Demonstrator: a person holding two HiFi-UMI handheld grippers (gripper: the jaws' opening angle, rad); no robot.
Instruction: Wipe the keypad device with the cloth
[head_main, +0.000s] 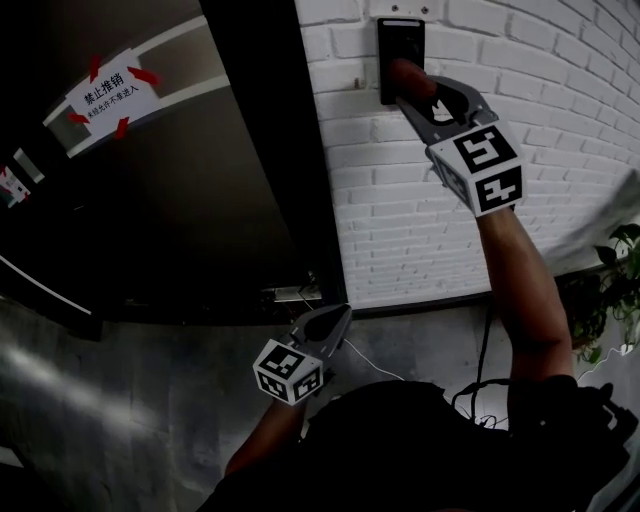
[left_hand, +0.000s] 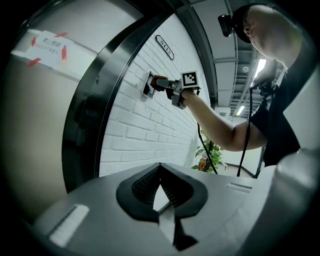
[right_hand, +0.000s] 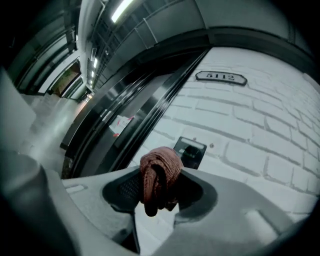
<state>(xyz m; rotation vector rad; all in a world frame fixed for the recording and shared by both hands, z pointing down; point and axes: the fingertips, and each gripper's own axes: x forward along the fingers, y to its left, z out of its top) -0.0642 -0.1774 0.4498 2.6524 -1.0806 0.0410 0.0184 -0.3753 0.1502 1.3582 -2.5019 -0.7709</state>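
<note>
The keypad device (head_main: 400, 50) is a black panel on the white brick wall (head_main: 560, 70); it also shows as the keypad device (right_hand: 190, 151) and the keypad device (left_hand: 148, 84). My right gripper (head_main: 407, 84) is raised to it, shut on a bunched reddish-brown cloth (head_main: 408, 76). In the right gripper view the cloth (right_hand: 160, 177) sticks out between the jaws of the right gripper (right_hand: 159, 192), just short of the panel's lower left. My left gripper (head_main: 330, 322) hangs low by the door frame, away from the panel. The left gripper (left_hand: 161, 189) is shut with nothing in it.
A dark door (head_main: 170, 190) with a paper notice (head_main: 112, 93) fills the left. A potted plant (head_main: 610, 290) stands at the right by the wall's foot. A black cable (head_main: 484, 350) hangs down the wall. A number plate (right_hand: 221, 77) sits above the keypad.
</note>
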